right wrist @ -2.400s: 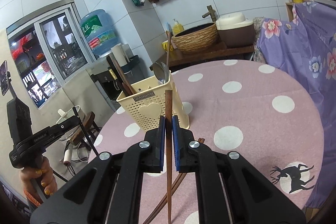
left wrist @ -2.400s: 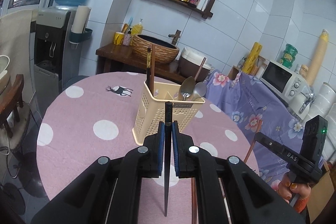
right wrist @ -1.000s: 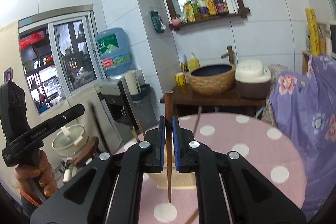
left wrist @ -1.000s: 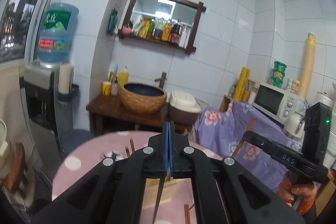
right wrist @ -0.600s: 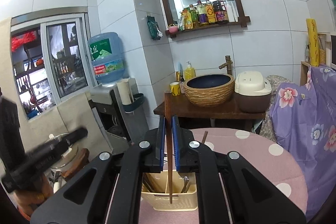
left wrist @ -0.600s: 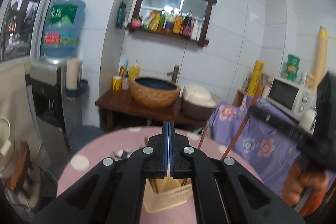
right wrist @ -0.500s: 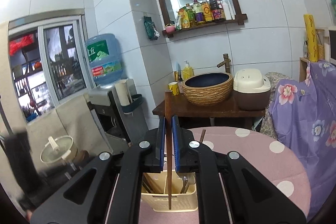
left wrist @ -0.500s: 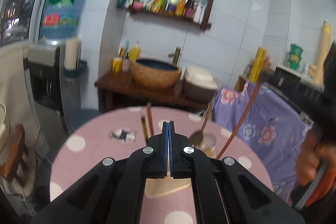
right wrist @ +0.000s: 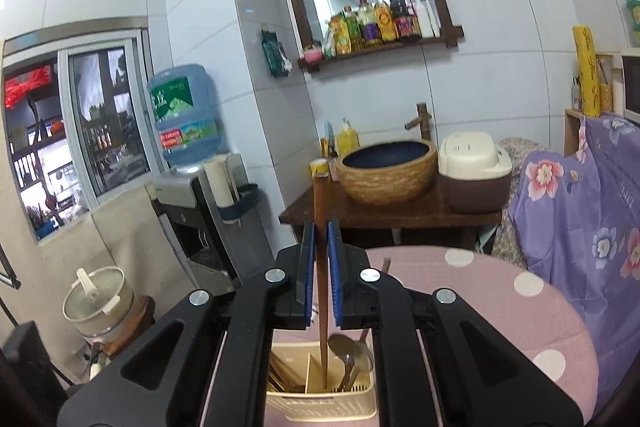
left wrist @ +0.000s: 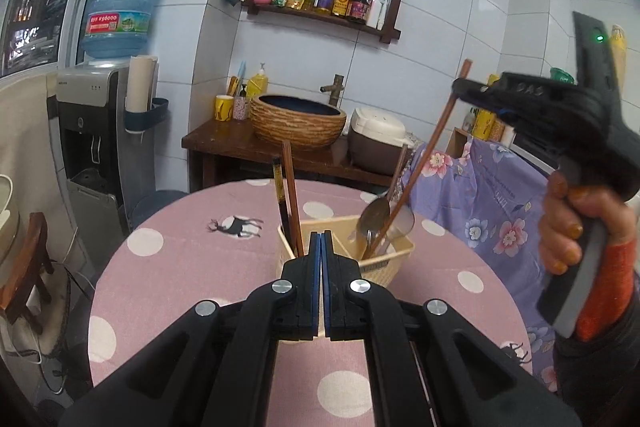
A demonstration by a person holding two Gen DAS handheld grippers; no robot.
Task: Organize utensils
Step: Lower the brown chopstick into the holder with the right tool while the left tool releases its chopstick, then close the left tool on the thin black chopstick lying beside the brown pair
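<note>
- One brown chopstick [right wrist: 320, 251] is pinched between the blue pads of the right hand-held gripper [right wrist: 319, 275], standing almost upright, its lower tip down inside the cream utensil basket [right wrist: 362, 393].
- From the left wrist view that same chopstick [left wrist: 424, 163] leans over the basket [left wrist: 402, 251], its tip in the right-hand compartment, right beside the metal spoons [left wrist: 374, 217].
- Two dark chopsticks [left wrist: 290, 195] stand upright in the basket's left-hand compartment, side by side.
- Left hand-held gripper [left wrist: 321, 267] sits low in front of the basket, jaws pressed fully together with nothing between them.
- Right hand [left wrist: 568, 223], in an orange sleeve, grips the black handle of the other tool, well to the right of the basket.
- Basket stands on the round surface [left wrist: 160, 267], covered in pink cloth with white dots and a deer print.
- Behind it, a dark wooden stand carries a woven basin [left wrist: 298, 119] and a rice cooker [left wrist: 378, 143].
- Water dispenser [left wrist: 100, 131] with a blue bottle stands off to the left; a purple floral cloth [left wrist: 492, 203] drapes on the right.
</note>
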